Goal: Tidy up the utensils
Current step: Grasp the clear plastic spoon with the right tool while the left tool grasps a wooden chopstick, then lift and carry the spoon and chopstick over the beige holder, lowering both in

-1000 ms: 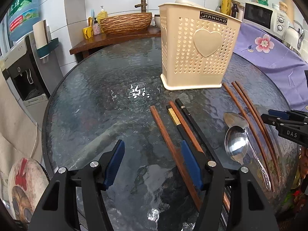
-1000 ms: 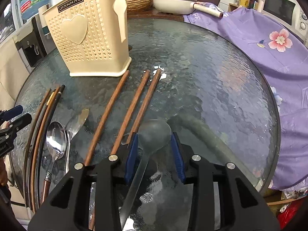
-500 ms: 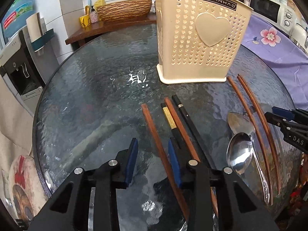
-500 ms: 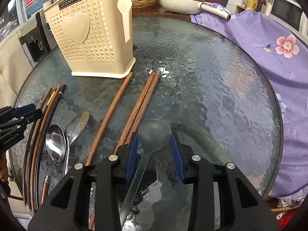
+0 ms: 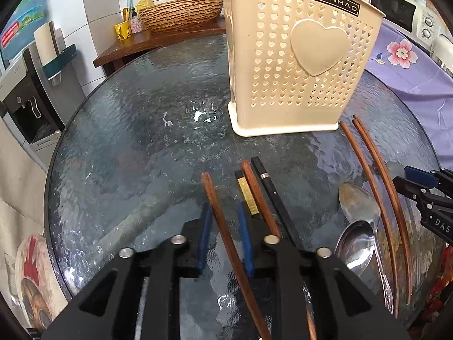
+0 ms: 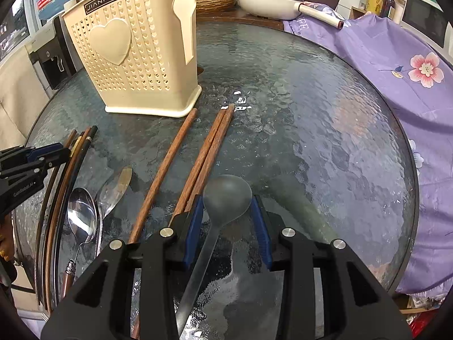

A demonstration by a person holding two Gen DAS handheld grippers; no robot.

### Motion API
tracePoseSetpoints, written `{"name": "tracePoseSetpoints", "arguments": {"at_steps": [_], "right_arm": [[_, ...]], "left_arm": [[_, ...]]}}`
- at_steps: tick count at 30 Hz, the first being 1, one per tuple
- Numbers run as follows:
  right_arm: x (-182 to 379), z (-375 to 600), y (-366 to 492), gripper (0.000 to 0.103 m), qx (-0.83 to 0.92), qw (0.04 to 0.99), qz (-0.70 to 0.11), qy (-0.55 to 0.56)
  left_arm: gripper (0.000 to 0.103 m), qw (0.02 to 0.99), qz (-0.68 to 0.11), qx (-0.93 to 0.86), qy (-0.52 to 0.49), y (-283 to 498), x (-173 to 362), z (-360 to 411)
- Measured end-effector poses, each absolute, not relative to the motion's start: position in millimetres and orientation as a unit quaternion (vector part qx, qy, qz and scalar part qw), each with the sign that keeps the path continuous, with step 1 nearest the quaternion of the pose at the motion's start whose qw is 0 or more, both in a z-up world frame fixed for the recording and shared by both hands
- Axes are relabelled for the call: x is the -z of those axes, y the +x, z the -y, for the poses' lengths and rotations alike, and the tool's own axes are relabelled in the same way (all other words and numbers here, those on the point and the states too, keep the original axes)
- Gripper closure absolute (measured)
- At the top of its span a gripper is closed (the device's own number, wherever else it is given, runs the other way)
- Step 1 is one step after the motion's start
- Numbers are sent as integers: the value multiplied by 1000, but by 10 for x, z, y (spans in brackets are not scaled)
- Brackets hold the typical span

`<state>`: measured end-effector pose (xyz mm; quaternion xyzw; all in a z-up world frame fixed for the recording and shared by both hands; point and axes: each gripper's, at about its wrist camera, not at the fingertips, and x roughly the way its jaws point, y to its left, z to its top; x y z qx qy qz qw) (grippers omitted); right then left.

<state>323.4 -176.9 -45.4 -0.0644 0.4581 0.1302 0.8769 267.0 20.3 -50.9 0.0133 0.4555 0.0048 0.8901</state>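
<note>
Chopstick (image 5: 223, 226) lies between the left gripper (image 5: 225, 215) fingers, not visibly clamped; right gripper (image 6: 226, 212) grips grey spoon (image 6: 226, 195)

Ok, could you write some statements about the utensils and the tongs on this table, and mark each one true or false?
1. The beige basket stands upright on the glass table. True.
2. A black chopstick lies between the fingers of the left tongs. False: it is a brown chopstick, with a gap on each side of it.
3. Two metal spoons lie side by side on the table. True.
4. The grey spoon is already in the basket. False: it is outside the basket, between the fingers of the right tongs.
</note>
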Motion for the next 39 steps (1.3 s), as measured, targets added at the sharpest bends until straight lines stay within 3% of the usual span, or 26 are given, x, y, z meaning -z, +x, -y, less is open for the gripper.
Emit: {"name": "tracePoseSetpoints", "arguments": {"at_steps": [14,27,39], "right_arm": [[452,1915,3242,68,-155,887,-435,-11],[-158,1932,2868,68,-178,947,-264,-49],[-288,1990,2702,68,-184,953,-239,-42]], "left_arm": [[96,892,-452,-1,-11,2820,478,-290],[96,934,-355,18,-30,2677,-224,-386],[96,961,-276,18,-28,2325,-635,-354]]}}
